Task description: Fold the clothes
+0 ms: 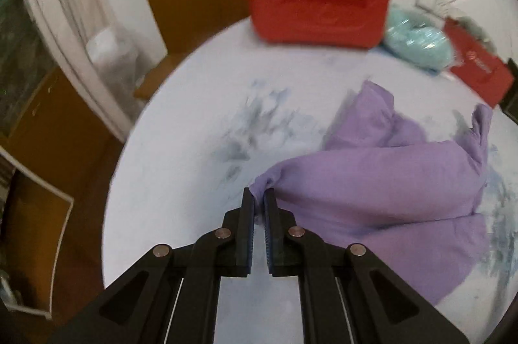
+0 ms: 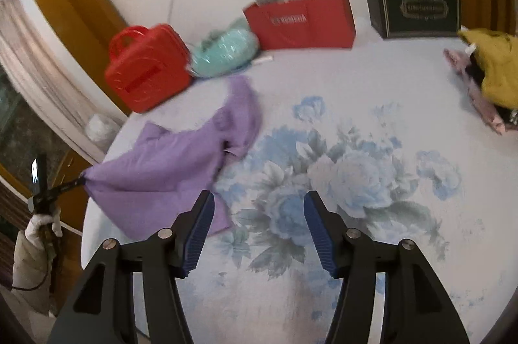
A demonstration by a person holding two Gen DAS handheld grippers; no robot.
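Purple fabric bunches between the closed fingers of your left hand-held gripper (image 1: 259, 196), which pinches one corner of the purple garment (image 1: 382, 182) and holds it up off the surface. From the left wrist view the cloth trails away toward 3 o'clock, creased and doubled over itself, its far end resting on the floral sheet (image 2: 356, 117) of what looks like a bed. Your right hand-held gripper (image 2: 259, 201) hangs with its fingers spread wide and nothing between them, the garment's near edge just at 9 o'clock of its left finger in the right wrist view.

The step in hand appears to be spreading the garment flat before any fold. To do it well, bring the open right hand-held gripper onto the matching corner or hem, close on a single layer if you can, and draw both hands apart until the cloth is taut, then lay it down smooth. Keep the left grip firm, as the pinch is small and the fabric could slip.

At 11 o'clock in the right wrist view stand a red case (image 2: 147, 68), a pale green bundle (image 2: 226, 52) and a red paper bag (image 2: 301, 20); keep the cloth short of them. Other clothes (image 2: 495, 75) lie at 2 o'clock.
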